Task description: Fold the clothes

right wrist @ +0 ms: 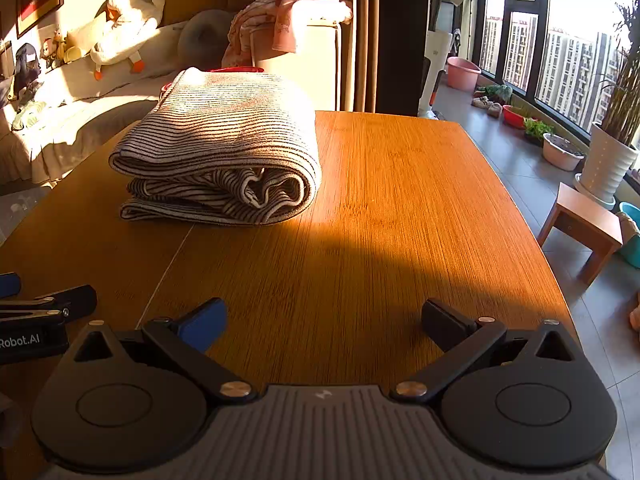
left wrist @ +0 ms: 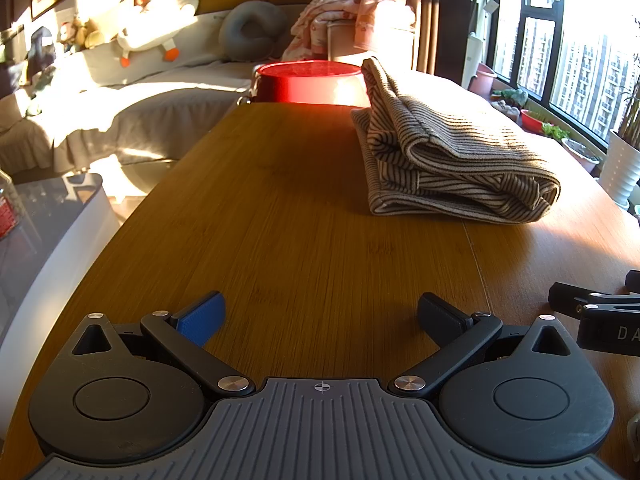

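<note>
We are seeing the folded garment (right wrist: 224,152) lying on the desk (right wrist: 400,200), ahead of both grippers, with a tub (left wrist: 312,82) sitting behind it and a sofa (left wrist: 140,100) beyond, leftward

Two low side-by-side wrist views along the table (left wrist: 304,216), sharing the folded striped cloth (right wrist: 224,152).

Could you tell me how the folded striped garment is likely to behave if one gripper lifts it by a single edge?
The striped garment is soft cloth in loose, rounded layers, so it would probably sag and unfold rather than lift as a block. Pushed, it would likely slide on the smooth wooden table, its top layers perhaps shifting. It looks unlikely to roll.
</note>
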The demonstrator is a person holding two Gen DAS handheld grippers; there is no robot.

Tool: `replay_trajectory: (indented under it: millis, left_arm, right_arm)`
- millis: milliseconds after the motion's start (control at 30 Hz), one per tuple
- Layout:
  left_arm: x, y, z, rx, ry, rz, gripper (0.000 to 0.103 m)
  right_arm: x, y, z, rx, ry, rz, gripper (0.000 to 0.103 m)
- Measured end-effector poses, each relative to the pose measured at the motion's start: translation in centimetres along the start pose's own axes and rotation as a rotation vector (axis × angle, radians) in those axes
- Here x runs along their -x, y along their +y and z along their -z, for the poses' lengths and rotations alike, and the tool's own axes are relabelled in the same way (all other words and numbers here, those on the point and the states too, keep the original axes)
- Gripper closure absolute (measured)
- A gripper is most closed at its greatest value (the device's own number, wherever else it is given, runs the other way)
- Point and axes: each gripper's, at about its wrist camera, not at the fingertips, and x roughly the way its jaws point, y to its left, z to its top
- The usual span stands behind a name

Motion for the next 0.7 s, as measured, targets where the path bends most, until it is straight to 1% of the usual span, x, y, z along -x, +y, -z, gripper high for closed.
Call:
replay_trajectory:
  millis: [533,633,700]
  left_arm:
    - [0.1,0.0,0.0,-0.007,0.0,0.006,0.0]
    - [0.3,0.3,0.1,-0.001,-0.007,0.024,0.0]
    - [0.9,1.2,0.0,0.022,-0.021,0.064,0.0]
  right_arm:
    - [0.0,0.1,-0.1,-0.005,-0.005,0.008,0.0]
    - [0.1,0.2,0.1,-0.012,-0.016,0.02,0.0]
    - [0.2,0.5,0.3,-0.021,-0.027,0.033,0.0]
